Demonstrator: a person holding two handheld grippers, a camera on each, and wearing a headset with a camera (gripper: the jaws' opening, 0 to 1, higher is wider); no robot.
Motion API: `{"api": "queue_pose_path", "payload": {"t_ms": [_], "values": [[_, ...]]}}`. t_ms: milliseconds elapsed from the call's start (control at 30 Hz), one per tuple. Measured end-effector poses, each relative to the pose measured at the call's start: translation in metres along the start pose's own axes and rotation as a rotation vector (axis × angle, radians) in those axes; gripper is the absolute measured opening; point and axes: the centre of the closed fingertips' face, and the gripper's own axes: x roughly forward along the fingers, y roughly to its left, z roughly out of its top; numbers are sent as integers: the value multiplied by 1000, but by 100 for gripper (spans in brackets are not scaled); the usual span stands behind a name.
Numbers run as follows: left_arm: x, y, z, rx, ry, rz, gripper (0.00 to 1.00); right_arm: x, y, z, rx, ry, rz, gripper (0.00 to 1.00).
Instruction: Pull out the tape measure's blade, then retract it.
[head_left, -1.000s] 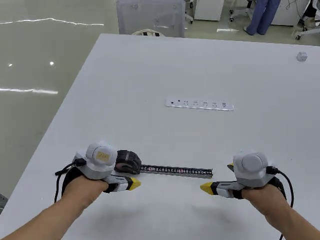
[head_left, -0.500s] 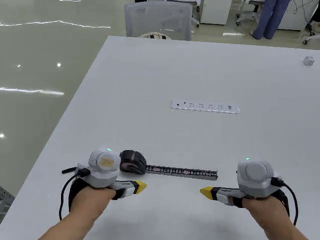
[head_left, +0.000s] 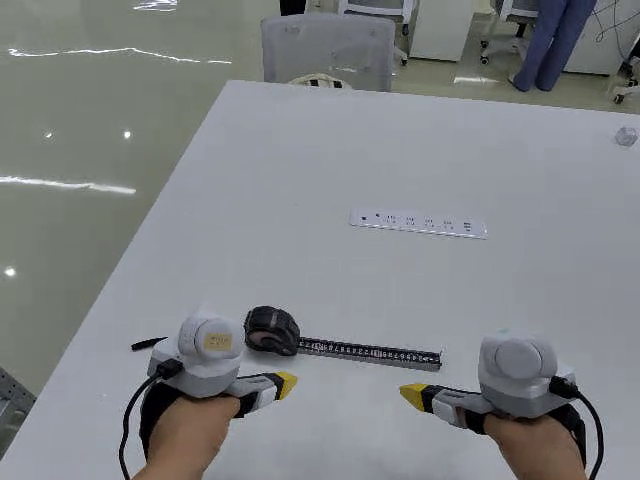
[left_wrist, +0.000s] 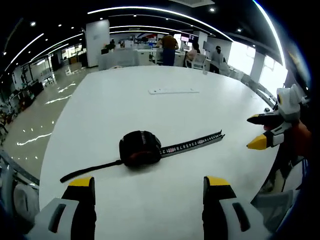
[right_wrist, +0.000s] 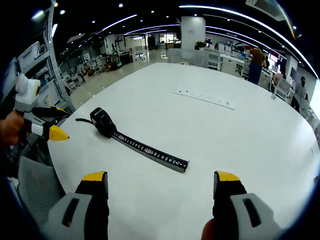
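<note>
Two grippers sit low at the near edge of the white table (head_left: 400, 150), and neither one has anything in it. The left gripper (left_wrist: 148, 184) has its jaws standing wide apart, bare tabletop between them. The right gripper (right_wrist: 162, 177) is spread just as wide, gripping nothing. The tape measure (head_left: 272, 330) lies on the table, its black case just beyond the left gripper's yellow tips, not touching. Its blade (head_left: 370, 352) is out, flat on the surface, running toward the right gripper and ending short of it. A dark strap (left_wrist: 90, 170) trails from the case's other side. Further up the table lies a white power strip (head_left: 418, 224), well apart.
</note>
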Motion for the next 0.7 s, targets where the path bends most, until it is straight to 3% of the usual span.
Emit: {"api": "queue_pose_path", "payload": {"t_ms": [200,367,700], "values": [[-12,-12,-8,-41,1,4,86,-11,9,-6,39,12,-13,90],[-19,-29,-16,-38,21,-35,86,-21,20,-10,39,22,-14,91],[-39,-40,-12,-8,21,-44,86,-44,35,-8,37,15,5,92]]}}
